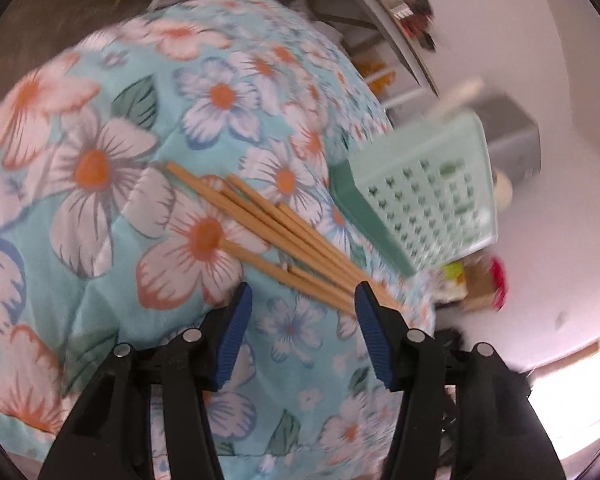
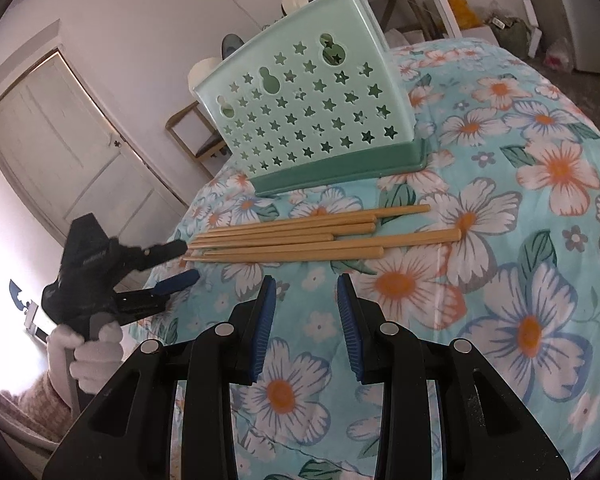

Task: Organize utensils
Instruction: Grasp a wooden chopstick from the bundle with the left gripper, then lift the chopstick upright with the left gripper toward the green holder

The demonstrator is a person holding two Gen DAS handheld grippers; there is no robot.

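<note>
Six tan wooden chopsticks (image 2: 308,236), loosely bundled

The chopsticks (image 2: 312,236) lie in a loose bundle flat on the floral cloth (image 2: 520,240), roughly side by side, ends staggered. Behind them in the right wrist view, the utensil holder (image 2: 308,120) stands upright on the same cloth, near the bundle but apart from it. The right gripper (image 2: 306,292) hangs before the bundle, jaws parted, nothing between them. The left gripper (image 2: 182,260) sits at the bundle's left end, fingers spread just beside the tips. In the left wrist view, the left gripper (image 1: 302,294) has the near ends of the chopsticks (image 1: 268,224) meeting its right finger, with the utensil holder (image 1: 424,196) right of the bundle.
</note>
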